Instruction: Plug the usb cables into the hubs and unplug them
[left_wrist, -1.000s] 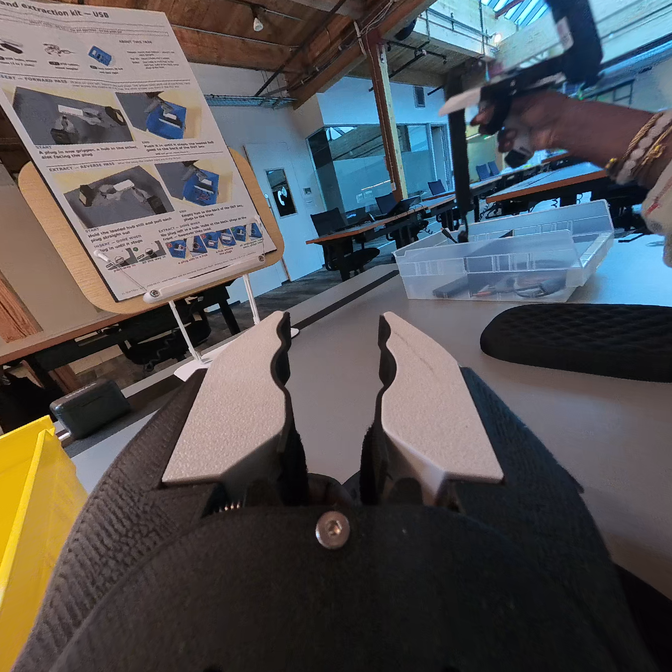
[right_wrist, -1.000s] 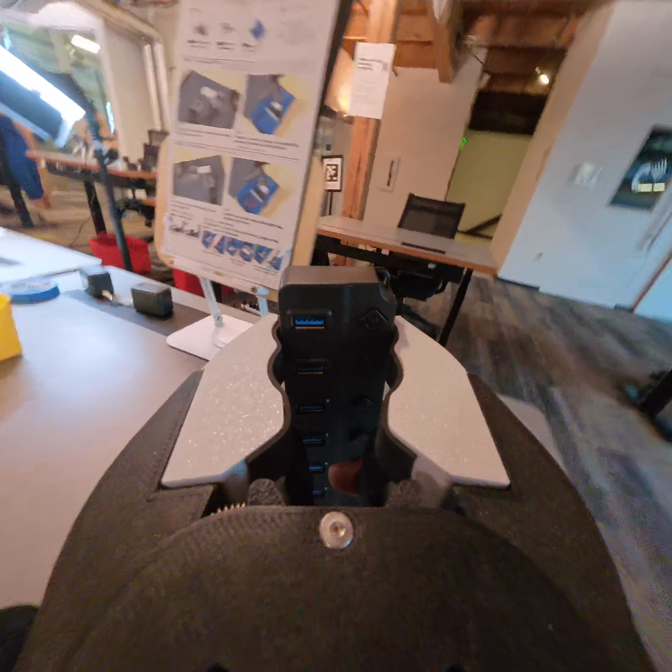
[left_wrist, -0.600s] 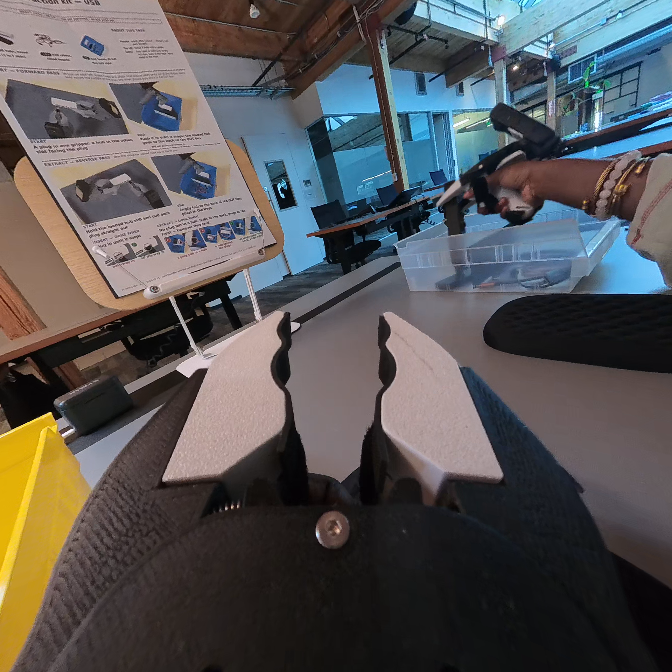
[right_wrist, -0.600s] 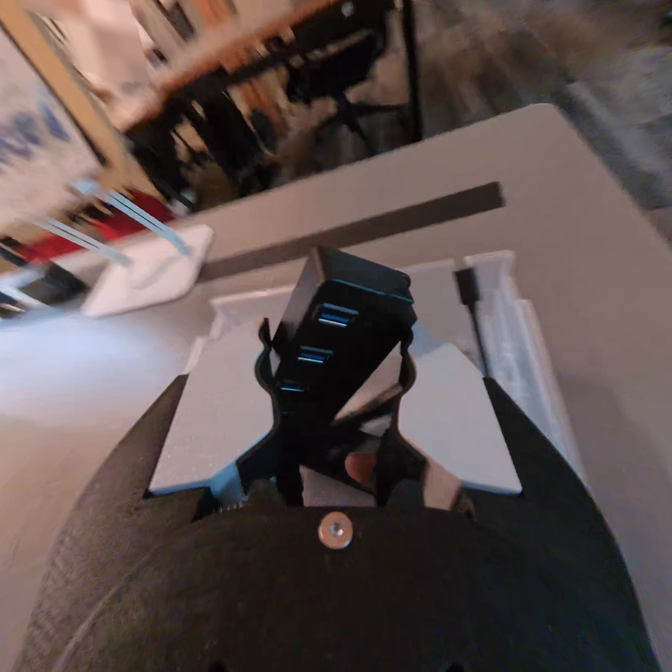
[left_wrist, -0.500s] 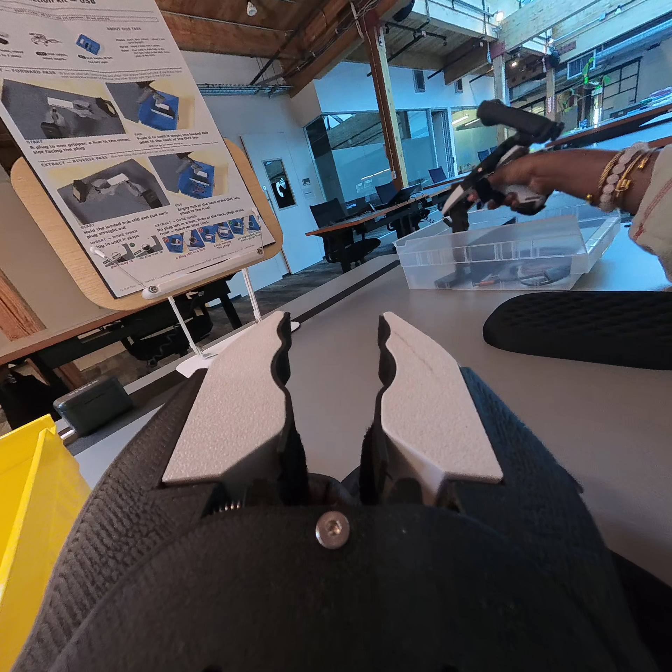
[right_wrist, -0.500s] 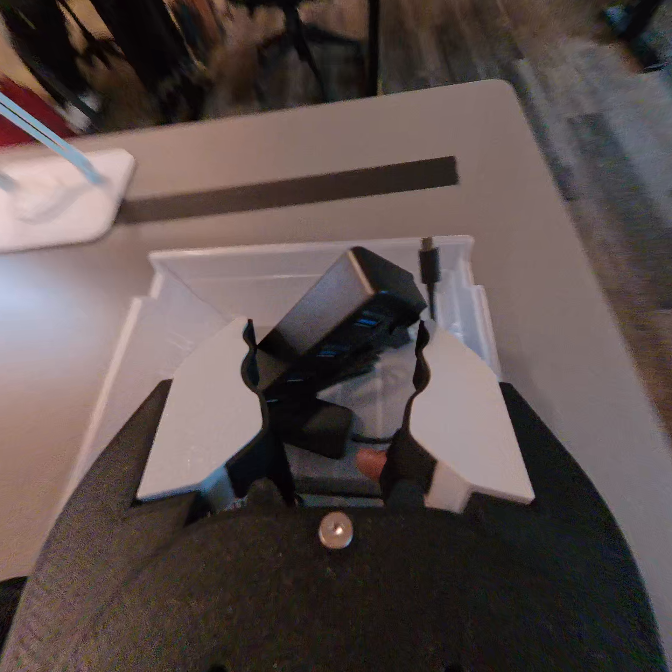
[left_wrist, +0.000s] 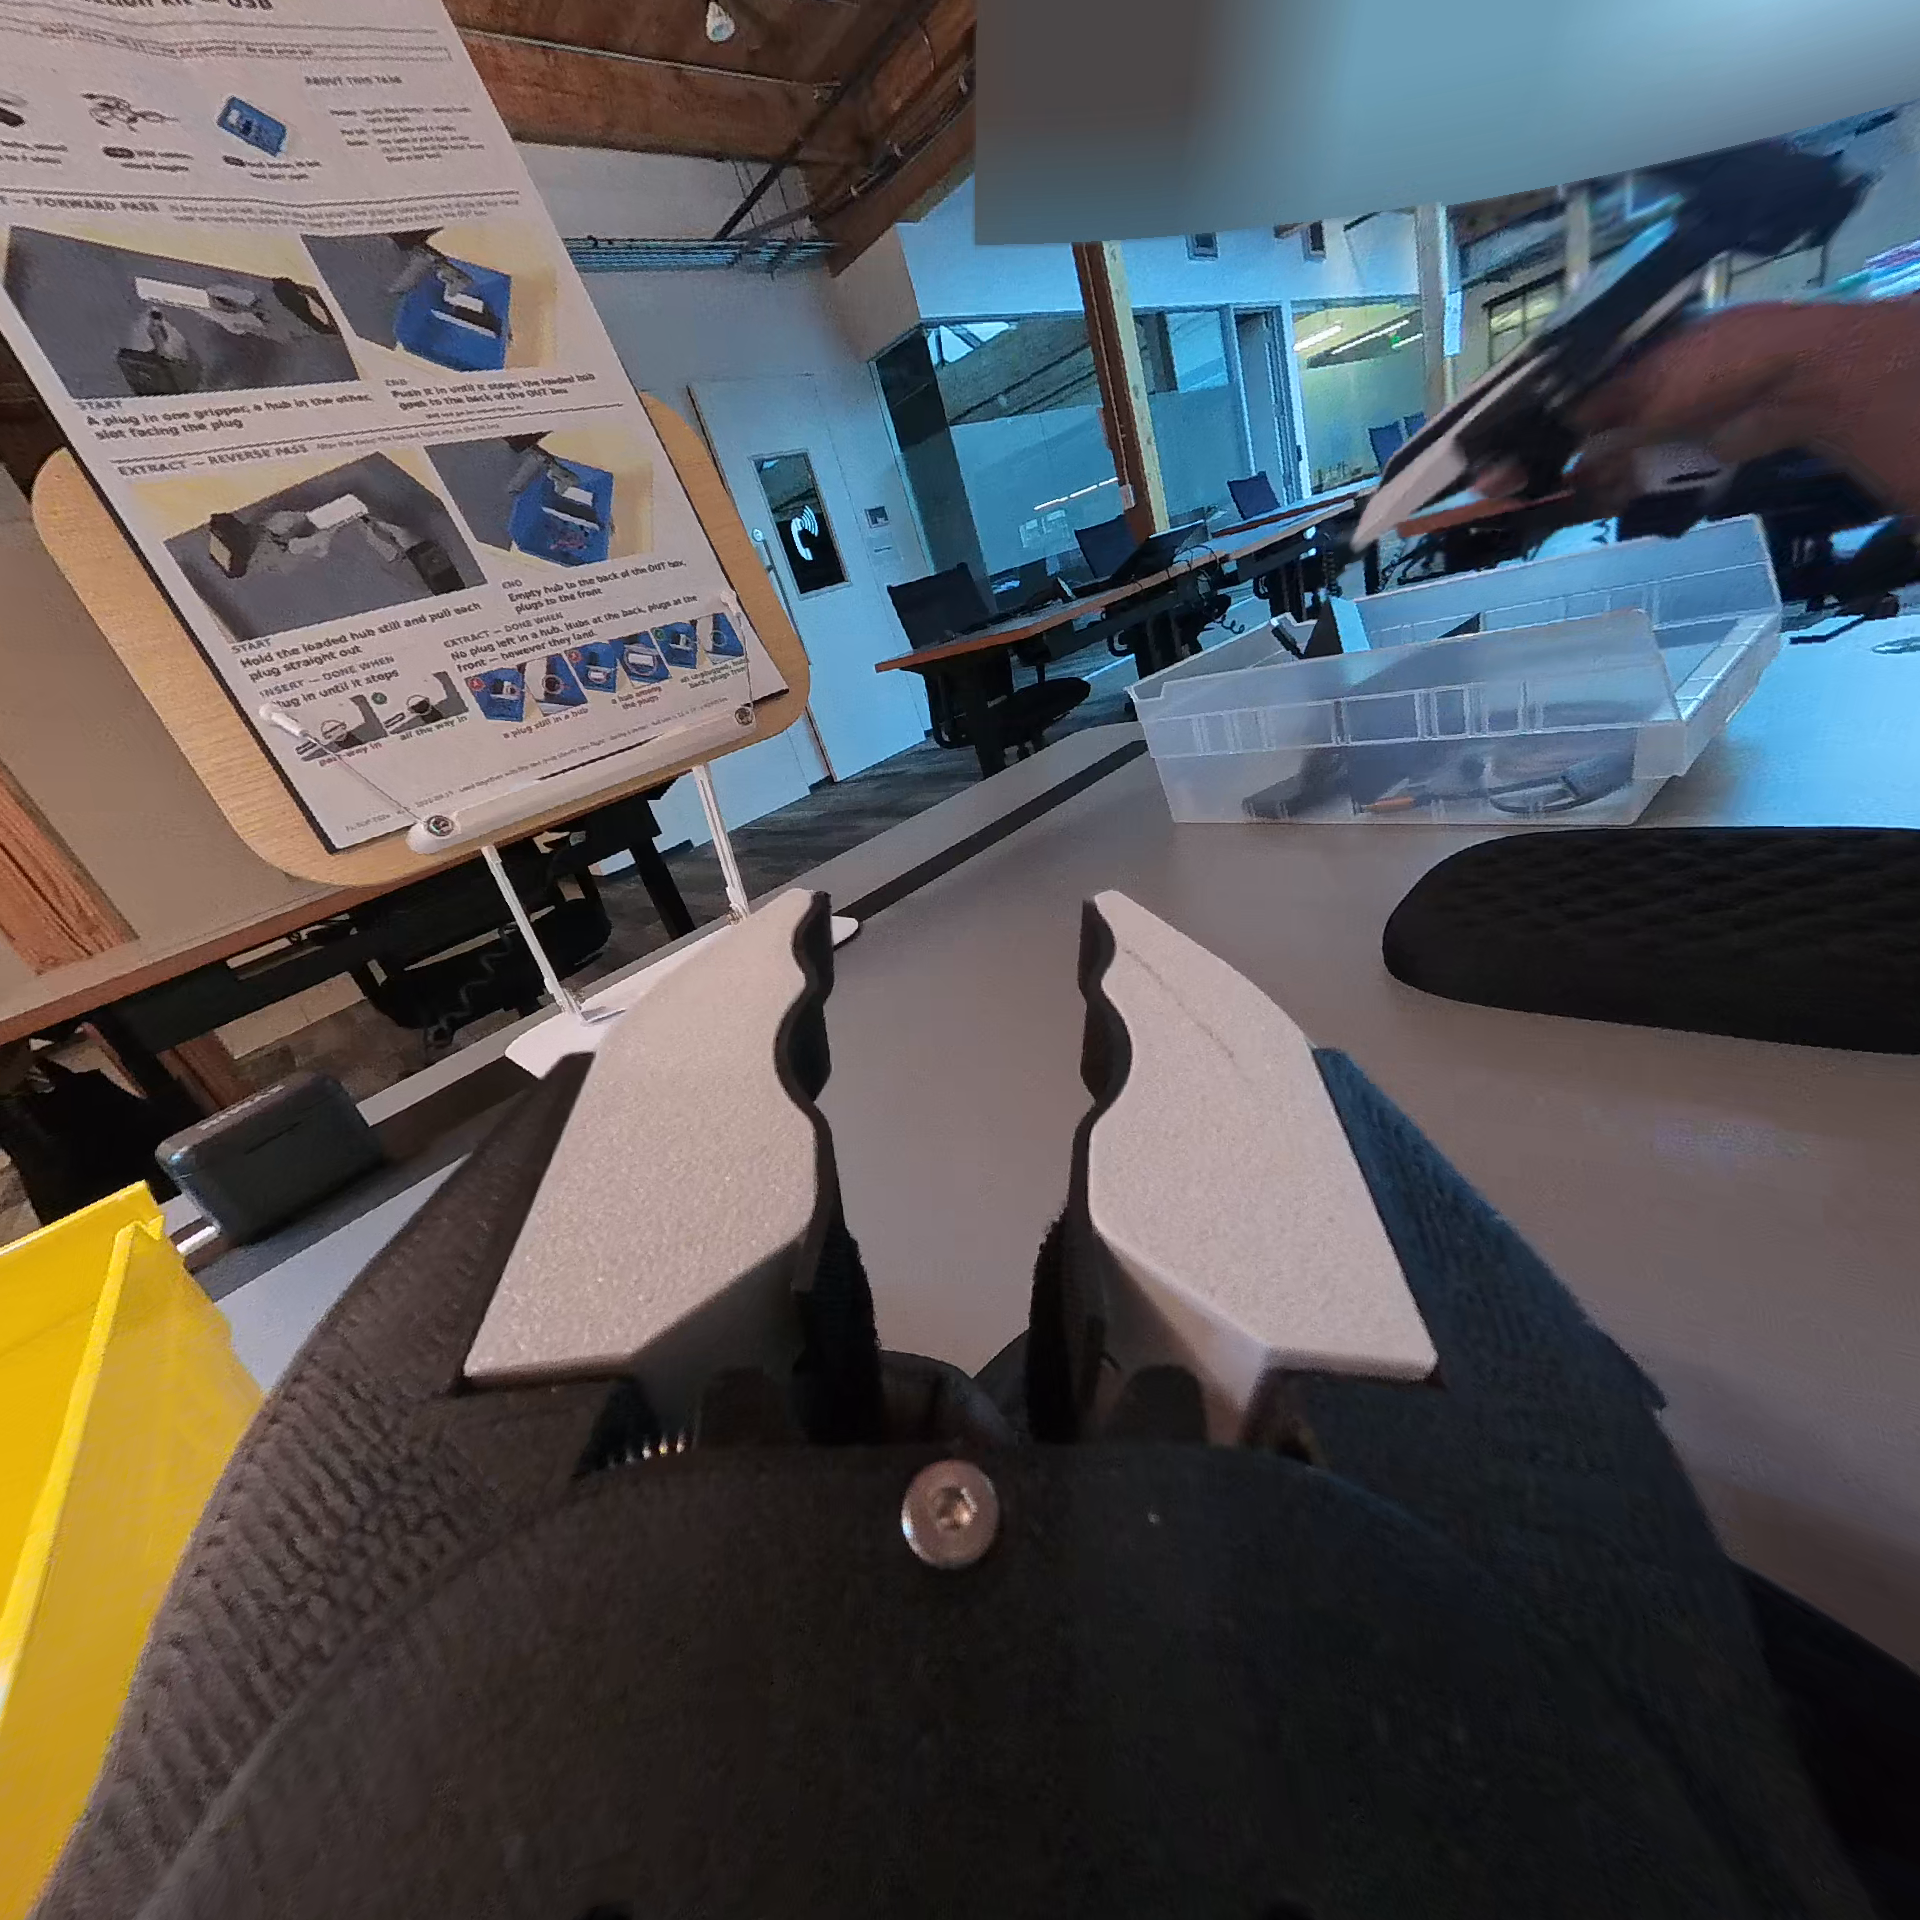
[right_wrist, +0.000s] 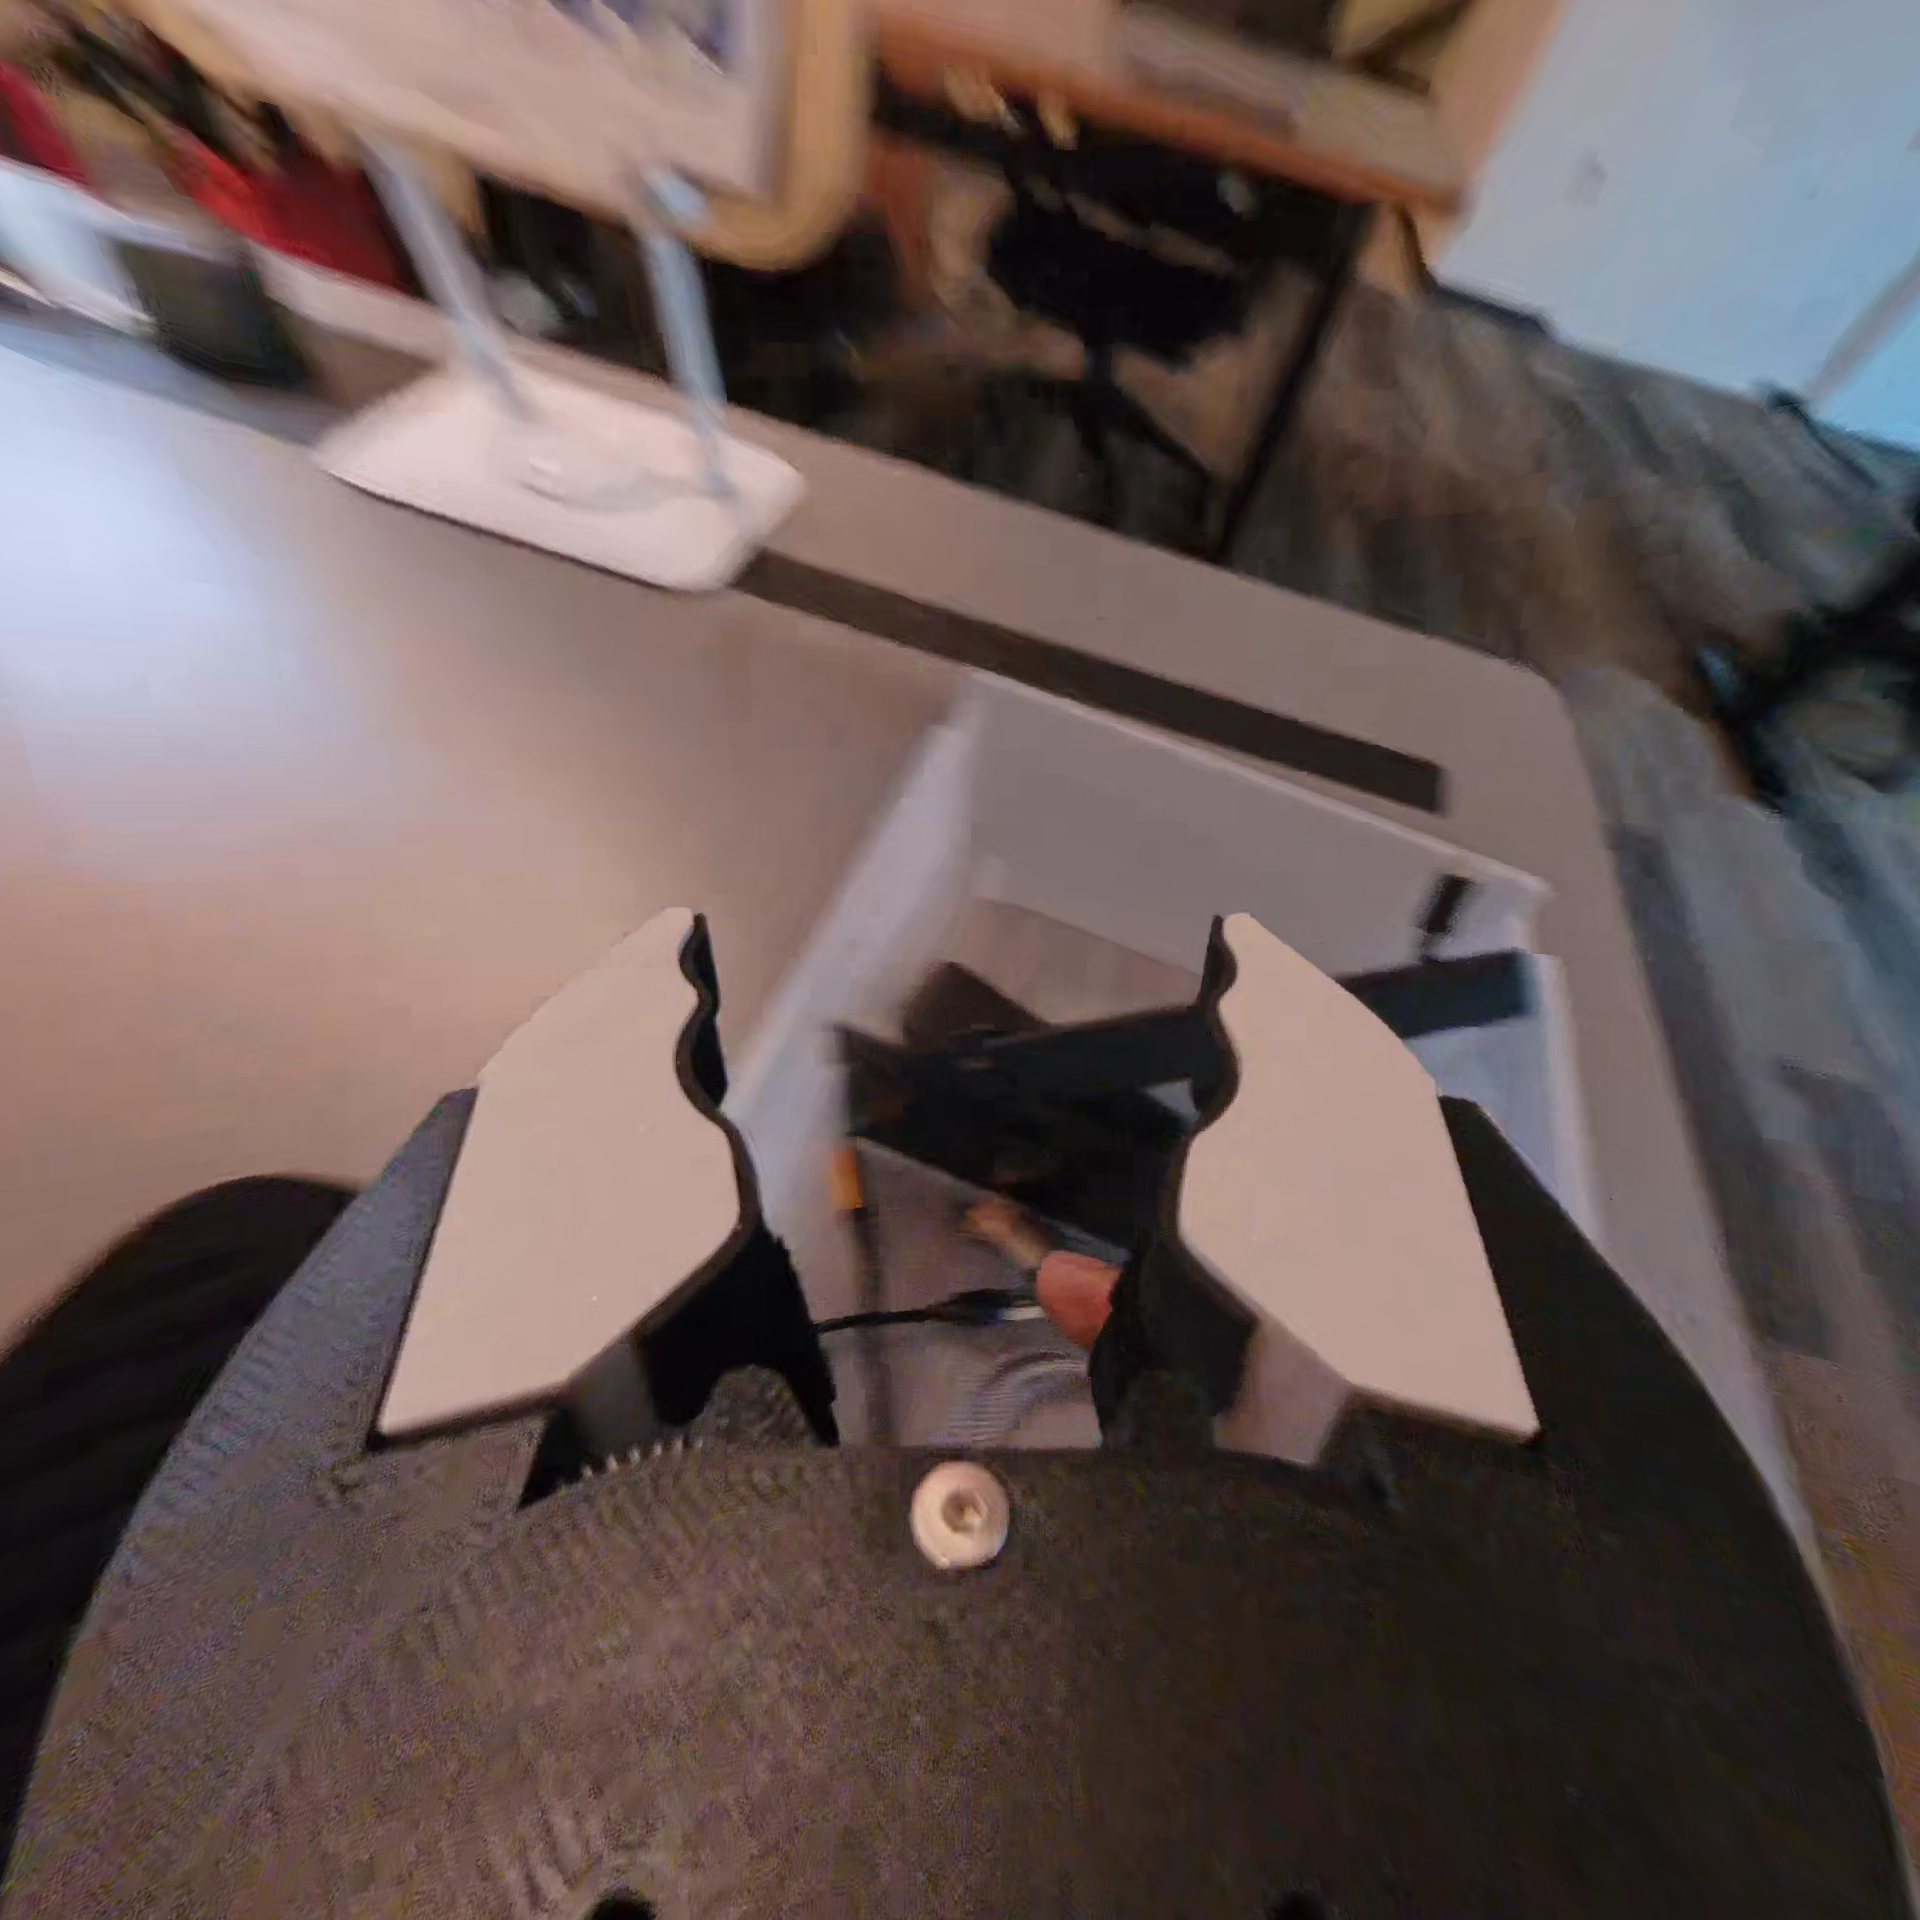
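My right gripper (right_wrist: 956, 935) is open wide and empty, just above the near end of a clear plastic tray (right_wrist: 1195, 769). A black USB hub (right_wrist: 1039, 1060) lies loose in the tray among other black parts and a thin black cable (right_wrist: 914, 1320); the view is blurred. In the left wrist view the right gripper (left_wrist: 1538, 436) hovers above the tray (left_wrist: 1455, 717) at the far right. My left gripper (left_wrist: 956, 920) is open and empty, low over the grey table, far from the tray.
An instruction sheet on a wooden board (left_wrist: 364, 416) stands on a white base (right_wrist: 561, 488) at the table's far edge. A yellow bin (left_wrist: 83, 1455) is at my left, a small dark box (left_wrist: 270, 1143) behind it, a black mat (left_wrist: 1662, 935) at the right. The grippers' ends are close to 40 cm from one another. From my right tips it is roughly 11 cm to the black USB hub (right_wrist: 1039, 1060); from my left, 45 cm.
My right gripper swung down to the tray with the black hub, opened and let it go; the hub now lies in the tray. The left gripper has not moved.
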